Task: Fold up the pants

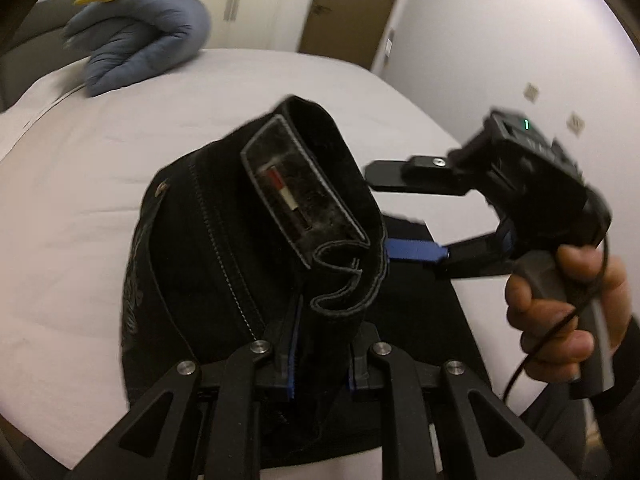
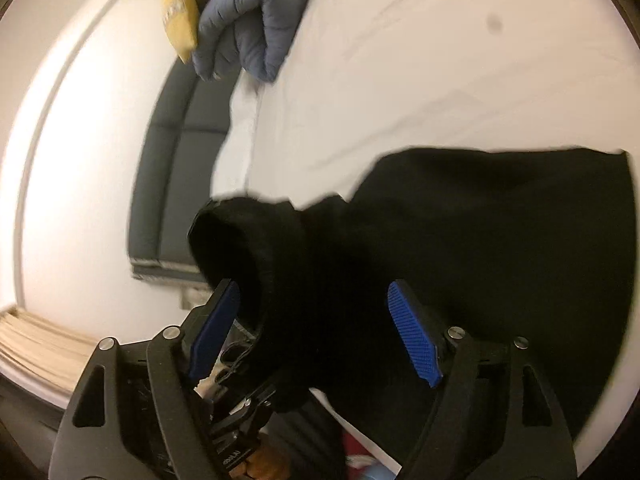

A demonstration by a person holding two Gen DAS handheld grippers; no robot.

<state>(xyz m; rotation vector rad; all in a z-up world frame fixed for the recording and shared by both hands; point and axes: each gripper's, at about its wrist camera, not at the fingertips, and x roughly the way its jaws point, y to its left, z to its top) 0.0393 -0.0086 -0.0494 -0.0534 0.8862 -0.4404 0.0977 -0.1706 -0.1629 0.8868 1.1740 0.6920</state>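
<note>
The black pants (image 1: 224, 248) lie on the white bed (image 1: 100, 200), near its right edge as the left wrist view shows it, with the waistband and its inside label lifted off the sheet. The left hand-held gripper (image 1: 320, 376) is nearly closed, its blue-lined pads pinching the bunched waistband cloth. The right hand-held gripper (image 2: 316, 332), gripped by a hand (image 1: 560, 312), has its jaws spread wide; dark fabric sits between the blue pads (image 2: 416, 340) but neither presses on it. A folded blue garment (image 1: 136, 52) and a yellow packet (image 2: 180, 20) rest at the far edge of the bed.
</note>
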